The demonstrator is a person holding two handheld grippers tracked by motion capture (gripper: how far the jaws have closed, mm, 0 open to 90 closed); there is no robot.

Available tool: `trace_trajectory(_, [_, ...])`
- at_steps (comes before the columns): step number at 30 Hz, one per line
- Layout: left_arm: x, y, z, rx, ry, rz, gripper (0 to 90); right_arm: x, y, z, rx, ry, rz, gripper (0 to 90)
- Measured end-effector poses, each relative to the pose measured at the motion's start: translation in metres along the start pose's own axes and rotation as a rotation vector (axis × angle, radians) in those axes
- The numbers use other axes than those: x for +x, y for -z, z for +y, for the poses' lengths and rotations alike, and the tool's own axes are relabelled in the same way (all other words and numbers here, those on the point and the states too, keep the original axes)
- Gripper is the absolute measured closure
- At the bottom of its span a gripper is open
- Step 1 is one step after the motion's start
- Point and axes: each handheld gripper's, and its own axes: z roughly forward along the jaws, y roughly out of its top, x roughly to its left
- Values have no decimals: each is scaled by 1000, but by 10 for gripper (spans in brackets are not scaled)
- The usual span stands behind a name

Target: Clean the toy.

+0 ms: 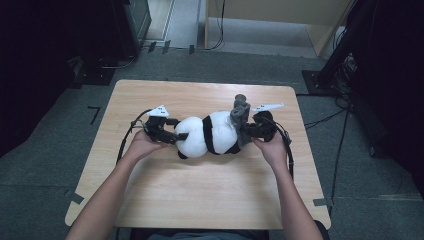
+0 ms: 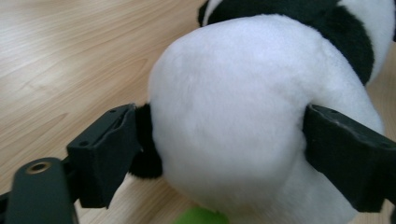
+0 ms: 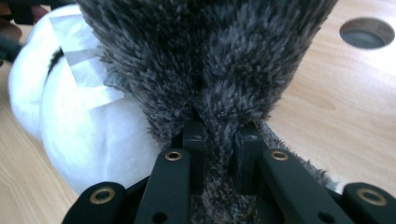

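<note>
With the right gripper (image 3: 219, 140) clamped on the grey plush (image 3: 210, 60), the left gripper's (image 2: 219, 154) fingers (image 2: 105, 154) stand apart around the panda toy's (image 1: 207, 134) white end, ready to close

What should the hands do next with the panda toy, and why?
Probably close the left gripper gently: its fingers stand wide beside the panda's white round end, while the right gripper already pinches the grey fuzzy cloth.

Pale wooden table (image 1: 165, 200) on grey carpet floor (image 1: 45, 165), dark surroundings, tan cabinet (image 1: 280, 12) behind.
</note>
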Motion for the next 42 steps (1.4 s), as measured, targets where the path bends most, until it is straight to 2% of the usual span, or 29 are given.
trace_trajectory(2, [-3,-5,-2,9,-14,-16,10,-1,-2,1,-16,8,6,804])
trace_trajectory(4, [-5,-8,-4,10,-33,-65,0,0,-5,3,-29,8,8,805])
trace_trajectory(7, [-13,-14,-6,14,-84,-143,0,3,-9,5,-47,20,0,809])
trace_trajectory(9, [-20,-17,-5,25,-121,-164,0,7,-11,6,-57,35,-9,811])
trace_trajectory(11, [-22,-17,-5,39,-109,-171,0,10,-12,8,-65,56,-34,812])
trace_trajectory(12, [-21,-16,-5,43,-99,-188,28,11,-12,8,-63,58,-42,812])
trace_trajectory(13, [-21,-14,-5,50,-96,-200,95,11,-12,8,-65,56,-48,812])
trace_trajectory(16, [-28,-8,-3,65,-124,-175,272,11,-12,9,-79,58,-51,812])
trace_trajectory(18, [-33,-6,-2,75,-112,-169,369,12,-11,9,-85,69,-64,812])
trace_trajectory(20, [-37,-4,-1,75,-104,-156,432,13,-9,11,-91,72,-82,811])
trace_trajectory(24, [-46,0,1,82,-92,-171,525,11,-2,12,-97,79,-105,810])
trace_trajectory(26, [-49,3,2,58,-92,-178,554,9,3,12,-99,76,-113,808])
trace_trajectory(29, [-48,12,4,12,-54,-190,567,4,15,13,-122,53,-122,806])
trace_trajectory(31, [-45,19,4,-37,-3,-185,564,0,26,16,-137,27,-129,805])
trace_trajectory(35, [-42,30,6,-117,69,-152,560,-2,48,18,-186,-2,-114,802])
trace_trajectory(37, [-43,31,8,-130,97,-119,549,2,54,19,-200,-4,-90,798])
trace_trajectory(39, [-46,28,9,-126,109,-97,545,11,56,21,-207,16,-66,796])
trace_trajectory(42, [-50,23,8,-119,147,-67,543,30,51,23,-176,52,-36,793])
